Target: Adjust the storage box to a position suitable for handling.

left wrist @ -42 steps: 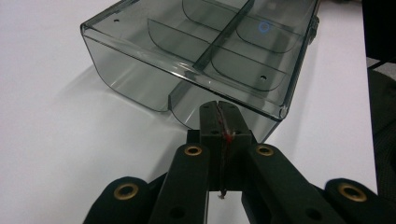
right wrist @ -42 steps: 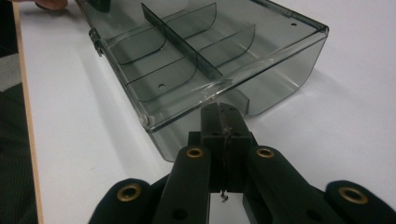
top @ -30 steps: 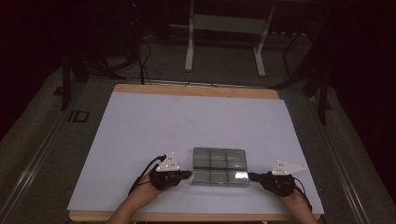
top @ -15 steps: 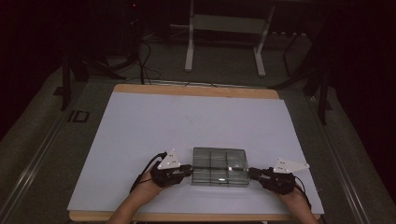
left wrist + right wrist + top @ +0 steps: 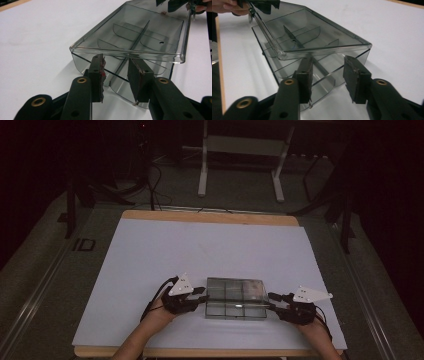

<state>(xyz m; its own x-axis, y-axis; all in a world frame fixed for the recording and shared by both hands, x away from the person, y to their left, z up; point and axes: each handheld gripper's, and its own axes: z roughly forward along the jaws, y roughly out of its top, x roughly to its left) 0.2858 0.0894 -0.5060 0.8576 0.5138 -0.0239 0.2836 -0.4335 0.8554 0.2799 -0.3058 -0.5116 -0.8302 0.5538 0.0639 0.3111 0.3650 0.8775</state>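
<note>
A smoky clear plastic box (image 5: 236,297) with divided compartments lies near the front of the white table (image 5: 210,250). Its lid (image 5: 140,32) rests over the base, slightly raised. My left gripper (image 5: 202,298) is at the box's left end. Its jaws have just been opening, and they stand apart with the box's end wall (image 5: 117,72) in the gap and the pads (image 5: 98,75) off it. My right gripper (image 5: 272,300) is at the right end. Its jaws have likewise been opening, with the box's end (image 5: 327,67) between the pads (image 5: 355,77) and untouched.
The white table has a wooden rim (image 5: 210,216) at the far side and another along the near side. Beyond it on the dark floor stand a white metal frame (image 5: 240,165) and loose cables (image 5: 150,185). A person's forearms reach in from the bottom.
Both grippers' jaws have spread apart at the box's two ends. The box and the hands have stayed in place.
</note>
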